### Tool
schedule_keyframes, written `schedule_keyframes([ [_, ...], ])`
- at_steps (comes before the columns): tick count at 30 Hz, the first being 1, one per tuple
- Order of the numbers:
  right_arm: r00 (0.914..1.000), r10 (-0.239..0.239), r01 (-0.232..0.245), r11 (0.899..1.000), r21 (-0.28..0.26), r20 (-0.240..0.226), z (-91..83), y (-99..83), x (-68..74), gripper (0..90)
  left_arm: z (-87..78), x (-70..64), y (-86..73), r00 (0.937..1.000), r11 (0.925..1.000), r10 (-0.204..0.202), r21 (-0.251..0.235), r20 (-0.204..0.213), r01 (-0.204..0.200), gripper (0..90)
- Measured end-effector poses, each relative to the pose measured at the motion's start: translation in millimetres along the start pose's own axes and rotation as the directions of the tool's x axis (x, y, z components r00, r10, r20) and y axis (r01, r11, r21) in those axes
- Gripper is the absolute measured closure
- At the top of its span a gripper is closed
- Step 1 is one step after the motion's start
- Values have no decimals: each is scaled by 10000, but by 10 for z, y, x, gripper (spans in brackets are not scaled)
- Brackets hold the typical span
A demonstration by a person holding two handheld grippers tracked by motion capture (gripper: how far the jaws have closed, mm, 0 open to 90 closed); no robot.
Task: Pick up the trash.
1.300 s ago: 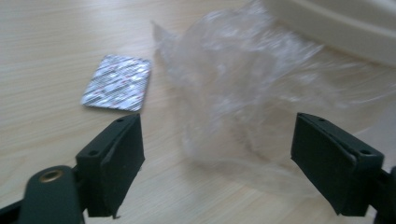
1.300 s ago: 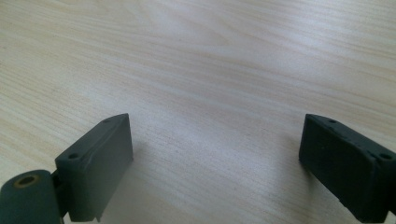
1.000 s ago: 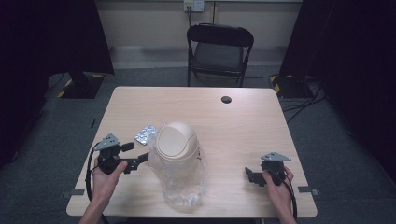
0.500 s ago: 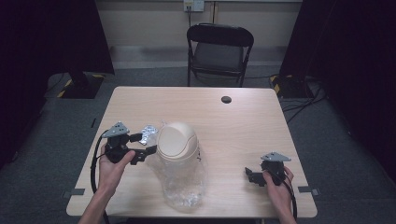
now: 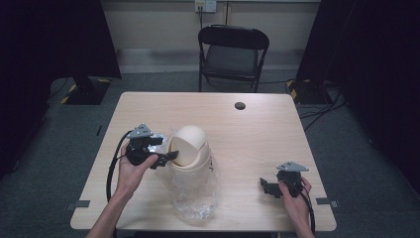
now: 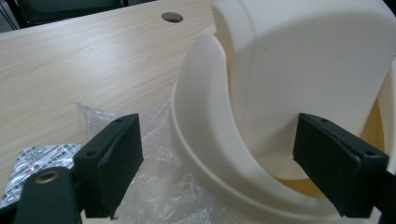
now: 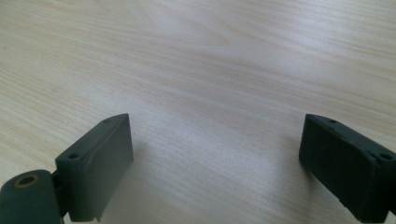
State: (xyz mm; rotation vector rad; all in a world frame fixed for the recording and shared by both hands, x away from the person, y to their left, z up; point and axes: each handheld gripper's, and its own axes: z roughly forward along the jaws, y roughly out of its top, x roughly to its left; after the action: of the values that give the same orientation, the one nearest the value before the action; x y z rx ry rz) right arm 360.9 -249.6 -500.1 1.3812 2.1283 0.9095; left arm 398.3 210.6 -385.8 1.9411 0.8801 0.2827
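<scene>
A small cream bin with a domed swing lid [image 5: 188, 146] [image 6: 299, 84] stands near the table's front, wrapped below in a clear plastic bag [image 5: 195, 191] [image 6: 154, 186]. My left gripper [image 5: 166, 154] [image 6: 233, 168] is open, its jaws wide apart right against the left side of the lid, with nothing clamped. A silvery patterned packet [image 6: 35, 161] [image 5: 157, 139] lies on the table just left of the bin, behind the left gripper. My right gripper [image 5: 265, 187] [image 7: 215, 163] rests open low over bare wood at the front right, with nothing between its jaws.
A round black cable hole [image 5: 240, 105] [image 6: 172, 17] sits at the table's [image 5: 257, 144] far side. A black folding chair [image 5: 233, 54] stands behind the table. Dark curtains and cables flank the floor on both sides.
My left gripper has moved forward and to the right, from the table's left edge up to the bin's lid. The right gripper has stayed in place.
</scene>
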Motion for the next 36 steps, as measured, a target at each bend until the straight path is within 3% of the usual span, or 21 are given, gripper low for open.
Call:
schedule_keyframes([
  [5,10000,-1,1,10000,1,0,0,0,0,88,84,14,33,10000,9992,-60,388,79,56,152],
  [10,10000,4,-4,10000,-1,0,0,0,0,88,240,2,41,9996,9947,263,992,121,-274,157],
  [12,10000,-2,2,10000,0,0,0,0,0,88,262,-1,38,9998,9941,172,1070,123,-184,157],
  [23,10000,-1,1,10000,-1,0,0,0,0,88,341,73,33,9995,9959,-273,868,172,257,160],
  [27,10000,4,-4,10000,-1,-2,0,0,0,88,279,93,36,9992,9967,-297,770,268,276,165],
  [31,10000,4,-4,10000,-1,-8,0,0,0,88,117,82,32,9993,9989,-245,419,295,232,165],
  [34,10000,5,-5,10000,0,-9,0,0,0,88,-78,108,24,10000,9998,57,212,19,-57,161],
  [36,10000,5,-5,10000,1,-8,0,0,0,88,-119,124,16,10000,10000,7,69,-88,-6,161],
])
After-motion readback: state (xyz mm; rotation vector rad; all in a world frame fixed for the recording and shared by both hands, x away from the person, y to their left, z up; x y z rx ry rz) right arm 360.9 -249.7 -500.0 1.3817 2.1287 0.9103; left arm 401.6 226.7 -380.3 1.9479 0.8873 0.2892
